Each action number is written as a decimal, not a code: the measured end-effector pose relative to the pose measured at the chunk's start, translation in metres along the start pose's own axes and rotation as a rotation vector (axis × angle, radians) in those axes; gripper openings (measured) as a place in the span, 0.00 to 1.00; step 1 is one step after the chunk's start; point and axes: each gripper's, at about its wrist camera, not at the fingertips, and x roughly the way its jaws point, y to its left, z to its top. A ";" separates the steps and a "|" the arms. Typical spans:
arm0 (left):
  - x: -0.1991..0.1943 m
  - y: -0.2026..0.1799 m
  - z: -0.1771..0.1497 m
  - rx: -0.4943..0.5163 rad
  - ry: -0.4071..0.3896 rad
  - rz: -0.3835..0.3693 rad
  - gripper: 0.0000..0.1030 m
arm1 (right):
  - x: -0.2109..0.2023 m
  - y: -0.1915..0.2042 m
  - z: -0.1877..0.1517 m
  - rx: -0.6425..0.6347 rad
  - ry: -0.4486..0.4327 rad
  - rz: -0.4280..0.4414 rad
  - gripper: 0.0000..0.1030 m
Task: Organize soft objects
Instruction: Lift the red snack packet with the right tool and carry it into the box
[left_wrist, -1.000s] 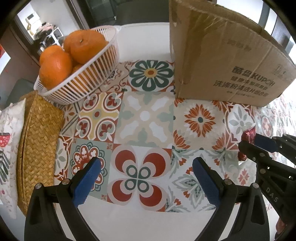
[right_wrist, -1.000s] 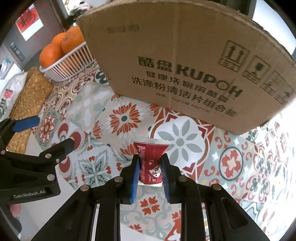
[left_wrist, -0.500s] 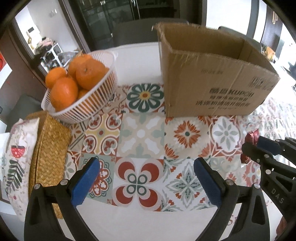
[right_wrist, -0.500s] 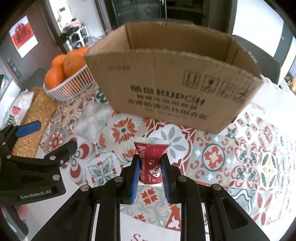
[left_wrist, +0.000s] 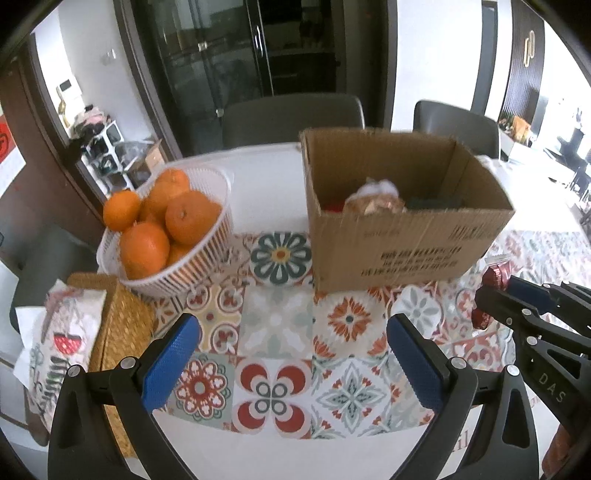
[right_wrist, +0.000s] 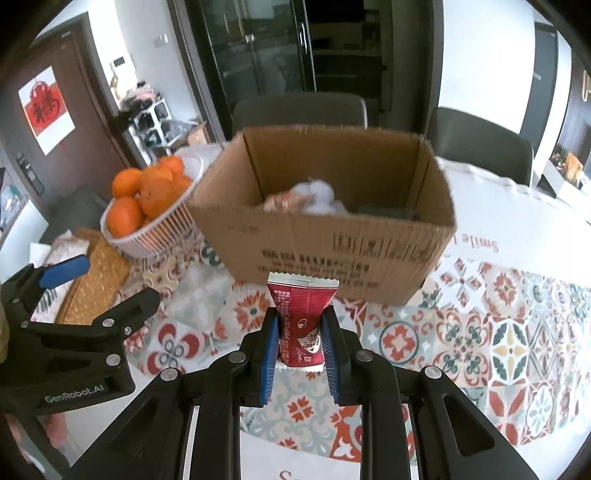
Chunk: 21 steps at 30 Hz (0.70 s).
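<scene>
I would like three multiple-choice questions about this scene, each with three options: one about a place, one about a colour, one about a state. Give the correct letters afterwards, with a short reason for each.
1. Where does the basket of oranges stand?
A. Inside the cardboard box
B. On the table, to the left of the cardboard box
C. On a chair

2. What colour is the packet in the right gripper?
A. Red
B. Green
C. Yellow

3. How is the left gripper?
A. Shut on an orange
B. Shut on the packet
C. Open, with nothing in it

Answers:
1 B: the basket stands on the table, left of the cardboard box.
2 A: the packet between the pads of the right gripper is red.
3 C: the blue pads of the left gripper stand far apart, with only the tablecloth seen between them.
</scene>
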 end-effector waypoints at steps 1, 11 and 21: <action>-0.004 0.000 0.003 0.001 -0.011 -0.002 1.00 | -0.004 0.000 0.003 0.002 -0.010 0.003 0.23; -0.037 -0.001 0.031 0.019 -0.133 -0.014 1.00 | -0.031 -0.006 0.031 0.033 -0.108 0.009 0.23; -0.044 0.000 0.061 0.021 -0.194 -0.006 1.00 | -0.036 -0.009 0.059 0.035 -0.160 0.010 0.23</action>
